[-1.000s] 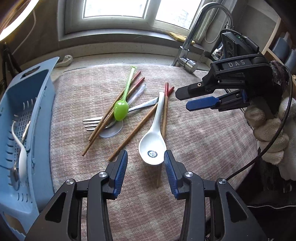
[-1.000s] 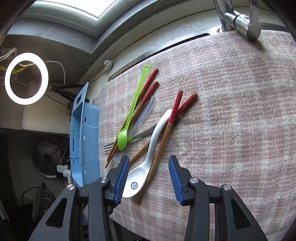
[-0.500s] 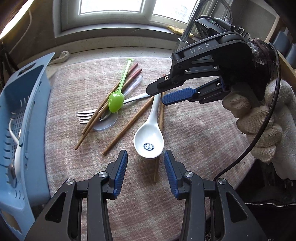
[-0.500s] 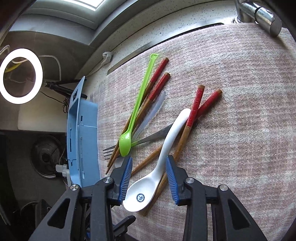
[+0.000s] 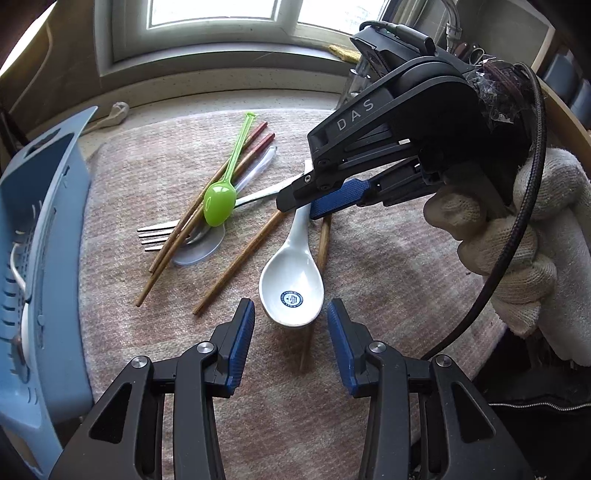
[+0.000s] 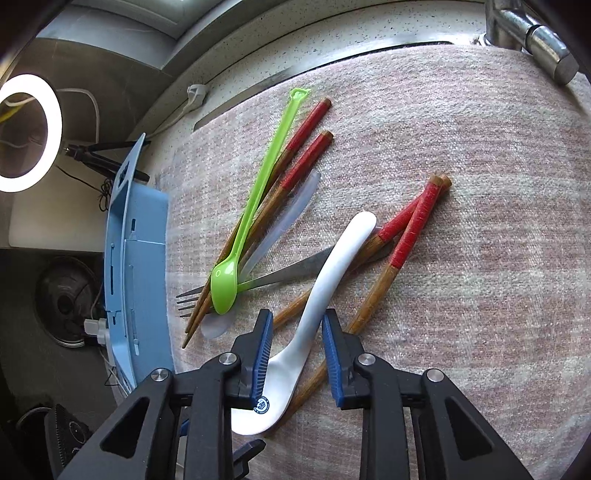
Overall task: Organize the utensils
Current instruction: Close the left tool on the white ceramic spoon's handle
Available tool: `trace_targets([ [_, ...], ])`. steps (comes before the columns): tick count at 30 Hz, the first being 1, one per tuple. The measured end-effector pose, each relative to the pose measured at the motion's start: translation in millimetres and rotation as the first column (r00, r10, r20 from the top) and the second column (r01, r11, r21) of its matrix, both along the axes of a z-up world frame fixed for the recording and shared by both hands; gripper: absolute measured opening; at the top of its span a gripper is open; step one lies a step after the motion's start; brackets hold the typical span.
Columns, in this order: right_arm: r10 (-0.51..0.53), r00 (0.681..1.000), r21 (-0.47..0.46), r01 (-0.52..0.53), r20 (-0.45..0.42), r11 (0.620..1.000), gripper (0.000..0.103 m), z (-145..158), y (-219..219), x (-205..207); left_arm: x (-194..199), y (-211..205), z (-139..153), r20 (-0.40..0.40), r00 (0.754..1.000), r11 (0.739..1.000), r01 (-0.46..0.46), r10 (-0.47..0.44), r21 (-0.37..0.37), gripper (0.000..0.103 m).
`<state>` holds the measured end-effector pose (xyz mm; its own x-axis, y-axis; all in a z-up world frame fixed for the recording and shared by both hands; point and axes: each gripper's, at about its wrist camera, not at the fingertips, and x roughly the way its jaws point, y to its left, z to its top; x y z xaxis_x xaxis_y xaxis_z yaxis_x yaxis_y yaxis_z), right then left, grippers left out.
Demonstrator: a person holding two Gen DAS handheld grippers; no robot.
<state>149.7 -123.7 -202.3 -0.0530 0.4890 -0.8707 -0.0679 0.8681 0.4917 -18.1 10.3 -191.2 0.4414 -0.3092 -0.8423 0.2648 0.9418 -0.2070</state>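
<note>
Over checked cloth, right claw marked "DAS" has been closing astride white spoon; left claw spread.

Cloth: lies flat on the bench, under all the loose utensils.
Basket: stands at the left edge of the cloth, with a spoon inside.
Big spoon: lies in the middle of the cloth, bowl toward the near edge, handle pointing away.
Long-handled spoon: lies left of the big spoon, on top of two chopsticks and the fork.
Other two chopsticks: lie right of the big spoon, one under its handle.
Tap: stands behind the cloth, far right.
Window: is behind the bench.
</note>
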Motion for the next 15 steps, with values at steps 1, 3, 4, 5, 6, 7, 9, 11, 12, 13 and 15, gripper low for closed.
trace_targets([
  [1, 0.001, 1.000, -0.008, -0.001, -0.002, 1.000, 0.022, -2, 2, 0, 1, 0, -1, 0.000, 1.000, 1.000, 0.000, 0.000, 0.000, 0.039],
  [3, 0.000, 1.000, -0.013, 0.000, 0.000, 1.000, 0.021, -3, 2, -1, 1, 1, -3, 0.001, 1.000, 1.000, -0.001, 0.001, 0.002, 0.039],
  [4, 0.001, 1.000, -0.014, -0.001, 0.000, 1.000, 0.020, -2, 3, 0, 1, 1, -4, 0.002, 1.000, 1.000, -0.002, 0.002, 0.001, 0.039],
  [5, 0.002, 1.000, -0.017, -0.002, 0.000, 1.000, 0.020, -3, 3, 0, 1, 1, -4, 0.002, 1.000, 1.000, -0.002, 0.002, -0.002, 0.039],
  [6, 0.002, 1.000, -0.022, -0.002, 0.000, 1.000, 0.018, -3, 4, 0, 1, 1, -5, 0.004, 1.000, 1.000, -0.001, 0.001, -0.004, 0.039],
  [7, 0.002, 1.000, -0.026, -0.002, 0.000, 1.000, 0.016, -4, 4, 0, 1, 1, -6, 0.007, 1.000, 1.000, -0.001, 0.002, -0.002, 0.039],
  [9, 0.002, 1.000, -0.029, -0.002, 0.001, 1.000, 0.015, -4, 3, 0, 3, 0, -7, 0.009, 1.000, 1.000, 0.000, 0.000, -0.003, 0.039],
  [11, 0.004, 1.000, -0.032, -0.004, 0.001, 0.999, 0.014, -5, 3, -1, 4, -2, -9, 0.014, 1.000, 1.000, 0.003, -0.003, -0.001, 0.039],
  [12, 0.003, 1.000, -0.031, -0.003, -0.002, 1.000, 0.013, -5, 3, -1, 5, -2, -11, 0.014, 1.000, 1.000, 0.006, -0.006, -0.004, 0.039],
  [13, 0.001, 1.000, -0.029, -0.001, -0.005, 1.000, 0.012, -6, 2, -1, 6, -3, -12, 0.013, 1.000, 1.000, 0.009, -0.009, -0.007, 0.037],
  [15, -0.006, 1.000, -0.023, 0.006, -0.010, 1.000, 0.012, -6, 1, -1, 6, -3, -14, 0.014, 1.000, 1.000, 0.009, -0.009, -0.014, 0.037],
])
